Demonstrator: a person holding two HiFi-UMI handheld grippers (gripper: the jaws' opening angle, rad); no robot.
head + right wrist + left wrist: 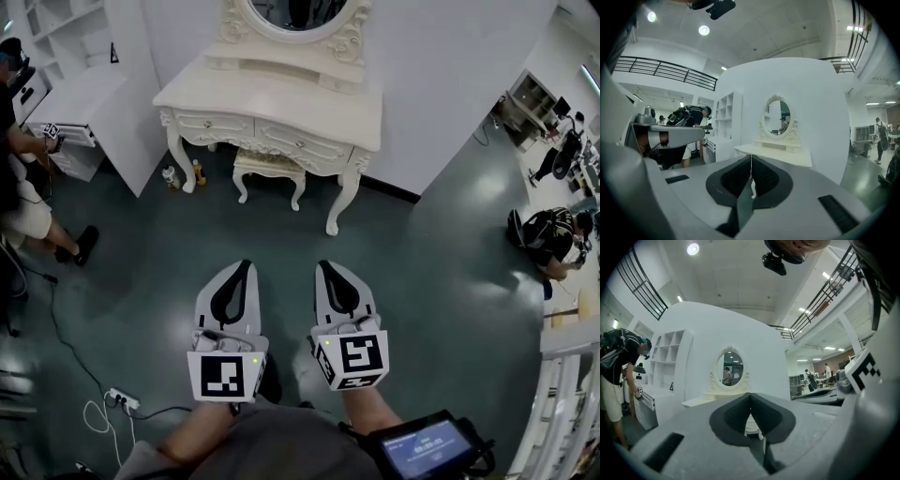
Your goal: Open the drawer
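A cream dressing table (272, 98) with an oval mirror stands against the white wall ahead. Two drawers sit in its front, the left drawer (214, 125) and the right drawer (302, 142), both closed. The table also shows far ahead in the left gripper view (723, 393) and in the right gripper view (780, 151). My left gripper (246, 264) and right gripper (323, 265) hang side by side over the green floor, well short of the table. Both point toward it with jaws together and nothing between them.
A small cream stool (268, 169) sits under the table. A white shelf unit (84, 103) stands at the left, with a person (23, 202) beside it. Cables and a power strip (122, 400) lie on the floor at the lower left. A white railing (562, 394) is at the right.
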